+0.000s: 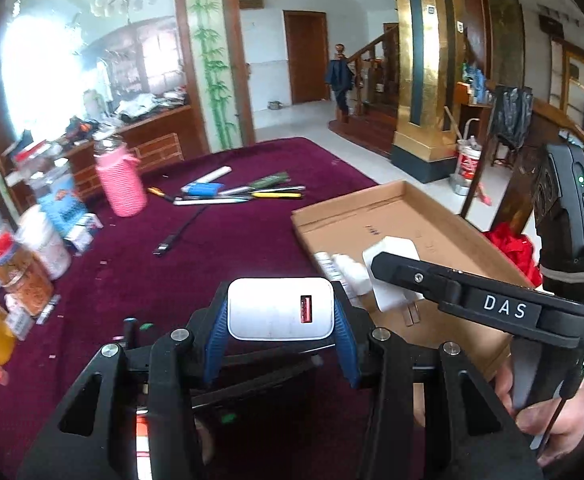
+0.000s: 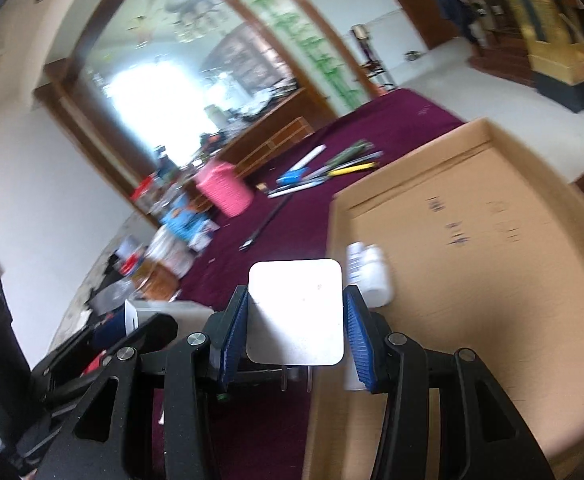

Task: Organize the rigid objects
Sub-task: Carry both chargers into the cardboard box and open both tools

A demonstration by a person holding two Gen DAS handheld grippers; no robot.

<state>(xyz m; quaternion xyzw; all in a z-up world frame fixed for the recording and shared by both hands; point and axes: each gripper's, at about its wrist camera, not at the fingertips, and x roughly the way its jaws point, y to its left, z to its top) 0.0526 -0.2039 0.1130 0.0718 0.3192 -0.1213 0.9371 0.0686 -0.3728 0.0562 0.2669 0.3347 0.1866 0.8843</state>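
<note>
My left gripper (image 1: 282, 314) is shut on a white USB charger (image 1: 280, 308) with a red port, held above the dark red tablecloth beside the cardboard tray (image 1: 424, 208). My right gripper (image 2: 296, 322) is shut on a white plug adapter (image 2: 296, 312), prongs pointing down, over the tray's near left edge (image 2: 492, 280). In the left wrist view the right gripper's black body (image 1: 452, 292) crosses over the tray with the adapter (image 1: 392, 272) in it. White bottles (image 2: 368, 272) lie in the tray; they also show in the left wrist view (image 1: 340, 268).
Pens, a blue tube and a white stick (image 1: 236, 192) lie at the table's far side, with a black cable (image 1: 180, 232). A pink knitted bottle (image 1: 120, 184) and several jars and boxes (image 1: 40, 248) crowd the left edge. A chair (image 1: 532, 168) stands beyond the tray.
</note>
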